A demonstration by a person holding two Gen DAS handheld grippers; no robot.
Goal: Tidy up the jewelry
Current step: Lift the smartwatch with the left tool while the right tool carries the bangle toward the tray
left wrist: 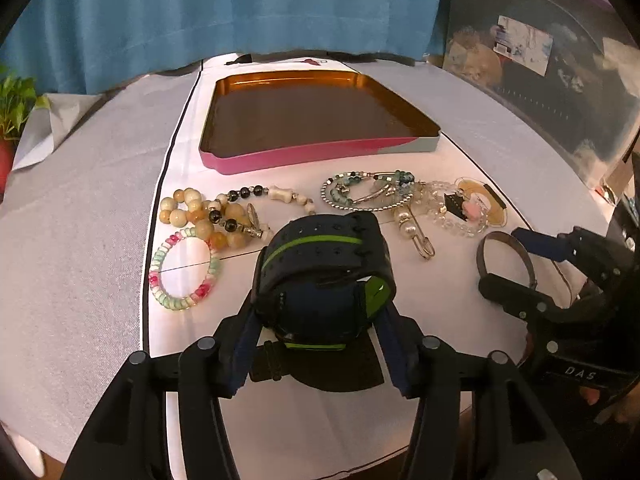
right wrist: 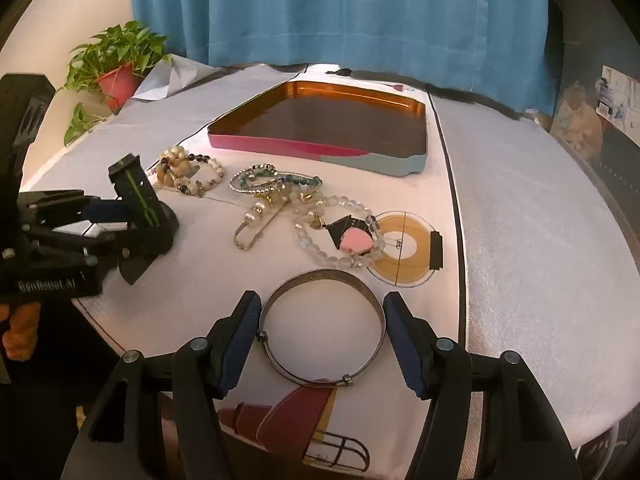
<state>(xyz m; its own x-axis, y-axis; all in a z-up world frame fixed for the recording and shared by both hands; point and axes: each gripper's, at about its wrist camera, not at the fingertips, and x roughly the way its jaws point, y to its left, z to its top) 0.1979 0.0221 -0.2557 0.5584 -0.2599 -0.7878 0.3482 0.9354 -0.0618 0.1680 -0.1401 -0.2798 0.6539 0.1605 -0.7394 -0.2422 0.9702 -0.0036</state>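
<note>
My left gripper [left wrist: 316,316] is shut on a dark blue watch with a green stripe [left wrist: 324,264], its strap looped above the fingers; it also shows in the right wrist view [right wrist: 140,216]. My right gripper [right wrist: 322,320] is closed around a thin silver bangle [right wrist: 322,332], both pads touching its sides on the cloth; the bangle also shows in the left wrist view [left wrist: 506,256]. The empty gold-lined tin tray [left wrist: 280,156] with pink wall lies beyond. Bead bracelets [left wrist: 200,216], a pastel bracelet [left wrist: 186,268], a chain cluster [left wrist: 368,192] and a clear bead bracelet [right wrist: 336,236] lie between.
A pearl safety pin [right wrist: 256,220] and a round yellow earring card [right wrist: 404,256] lie on the white cloth. A potted plant [right wrist: 116,68] stands at the far left. A blue curtain [right wrist: 340,12] hangs behind. Dark clutter [left wrist: 552,64] sits at the right.
</note>
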